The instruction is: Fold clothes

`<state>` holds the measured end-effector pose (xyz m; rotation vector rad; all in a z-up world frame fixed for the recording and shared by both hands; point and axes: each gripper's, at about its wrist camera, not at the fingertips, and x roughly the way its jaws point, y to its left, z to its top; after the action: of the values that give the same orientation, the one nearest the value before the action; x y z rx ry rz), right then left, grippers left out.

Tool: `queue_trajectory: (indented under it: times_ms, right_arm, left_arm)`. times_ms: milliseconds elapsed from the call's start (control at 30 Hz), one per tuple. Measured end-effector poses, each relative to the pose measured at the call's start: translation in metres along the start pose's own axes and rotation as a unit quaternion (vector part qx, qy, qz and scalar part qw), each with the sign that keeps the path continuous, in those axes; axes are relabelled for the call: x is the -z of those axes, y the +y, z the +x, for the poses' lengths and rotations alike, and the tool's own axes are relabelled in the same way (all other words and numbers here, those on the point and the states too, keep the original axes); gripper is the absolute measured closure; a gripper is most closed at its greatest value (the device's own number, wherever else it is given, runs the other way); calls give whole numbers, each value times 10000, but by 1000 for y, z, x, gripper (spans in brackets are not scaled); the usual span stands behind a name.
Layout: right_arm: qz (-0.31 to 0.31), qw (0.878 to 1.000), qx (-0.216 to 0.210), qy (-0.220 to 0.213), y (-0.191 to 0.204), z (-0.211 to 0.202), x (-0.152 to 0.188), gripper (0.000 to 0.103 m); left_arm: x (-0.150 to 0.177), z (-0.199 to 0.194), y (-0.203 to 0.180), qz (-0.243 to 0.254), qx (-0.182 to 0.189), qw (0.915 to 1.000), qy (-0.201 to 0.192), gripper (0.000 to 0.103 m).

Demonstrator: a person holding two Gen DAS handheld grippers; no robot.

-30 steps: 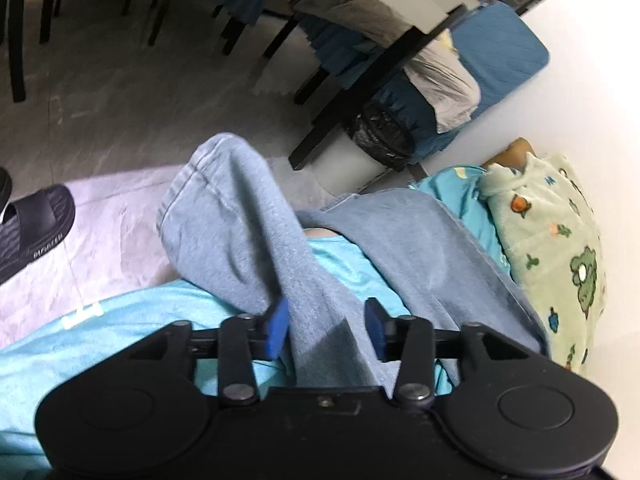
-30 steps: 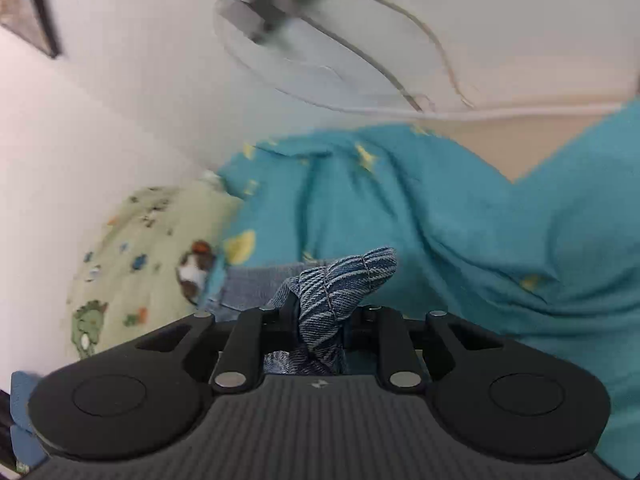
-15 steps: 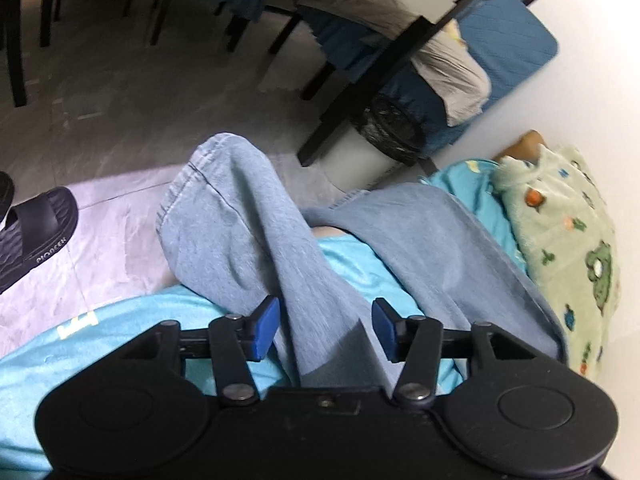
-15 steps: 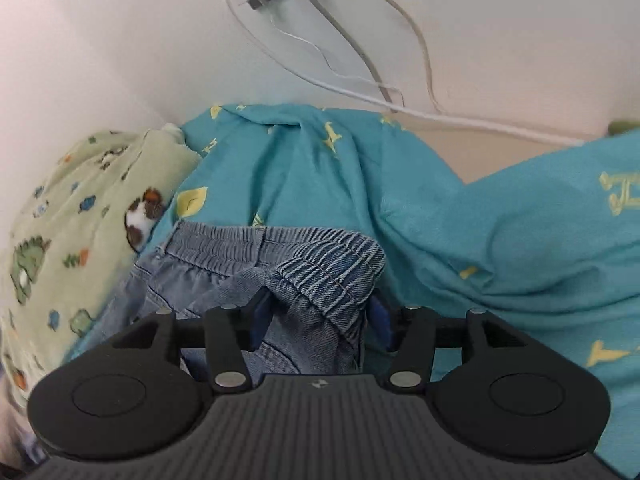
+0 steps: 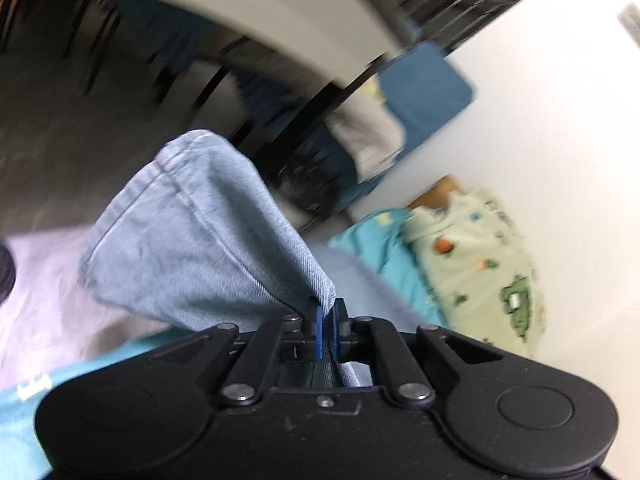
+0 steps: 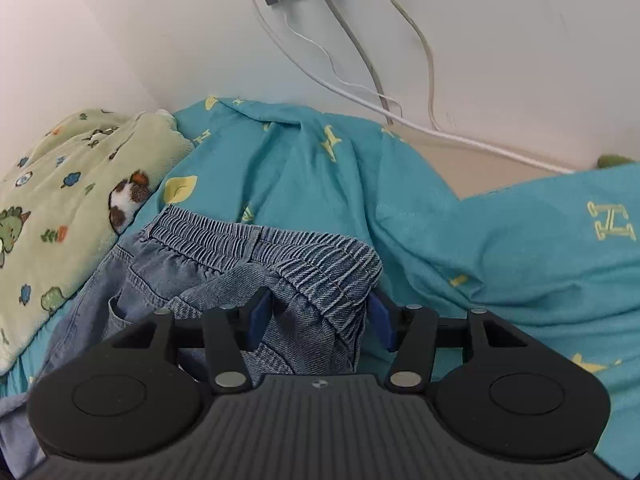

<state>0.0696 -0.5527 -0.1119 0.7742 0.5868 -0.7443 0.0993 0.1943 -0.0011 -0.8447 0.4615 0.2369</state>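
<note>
Left gripper point(image 5: 327, 330) now clamped (jeans point(image 5: 192, 240))

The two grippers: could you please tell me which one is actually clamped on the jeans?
The left gripper: its blue pads are pinched shut on the jeans leg. The right gripper stands open around the waistband.

The jeans point(image 6: 256, 264) are soft twill denim, faded pale blue, with a ribbed elastic waistband. The teal sheet point(image 6: 500, 248) is matt woven cloth, creased. The green blanket point(image 6: 72, 184) at the far left looks fleecy. Both grippers have matt black plastic bodies with bright metal rivets; the wall point(image 6: 140, 20) is smooth and painted.
</note>
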Motion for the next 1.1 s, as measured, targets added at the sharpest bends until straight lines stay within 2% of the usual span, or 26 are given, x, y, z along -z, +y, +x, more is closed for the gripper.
queue_trajectory:
  times_ms: [33,100,133,167,233,300,400,433,500,533,567,700,733,867,1000,1100]
  right_arm:
    - [28,10000,-12,13,-1,0,0,47]
    - [38,10000,-9,21,0,0,0,47]
    - [42,10000,-10,23,0,0,0,47]
    - [60,10000,-17,35,1,0,-1,47]
    - [143,9999,-37,66,-1,0,-2,46]
    - [207,9997,-32,102,-2,1,-3,46]
    - [225,9997,22,128,-3,2,-4,46]
    - [243,9996,28,131,-3,2,-4,46]
    - [239,9997,49,96,-1,0,-5,46]
    - [199,9998,87,38,0,-3,-5,44]
    - [160,9998,125,-20,1,-5,-6,44]
    - [142,9994,82,-315,3,-21,-9,32]
    - [162,9991,37,-400,4,-25,-11,32]
    - [-93,9981,-289,-533,24,-42,-9,31]
    - [-308,9941,-989,-309,59,-55,5,31]
    - [-361,9869,-1570,64,85,-60,25,29]
  left_arm:
    - [-1,-2,-1,14,-19,10000,-38,99]
    - [3,0,4,-85,-341,9994,7,99]
    - [6,5,8,-200,-630,9977,139,99]
    - [9,10,17,-460,-956,9938,319,99]
    - [14,15,39,-1076,-1324,9836,589,99]
    - [17,17,53,-1281,-1615,9758,734,98]
    - [18,14,53,-1155,-1857,9723,825,95]
    - [17,13,51,-1090,-1856,9731,818,92]
    - [16,10,42,-877,-1927,9739,817,75]
    - [17,6,39,-766,-1924,9751,794,59]
    - [17,2,36,-655,-1920,9762,770,52]
    - [19,-11,19,-285,-1703,9825,702,44]
    - [20,-13,14,-201,-1644,9838,689,44]
    - [24,-18,-18,385,-1342,9881,653,31]
    - [29,0,-40,579,-943,9895,926,27]
    - [34,30,-50,636,-804,9875,1194,27]
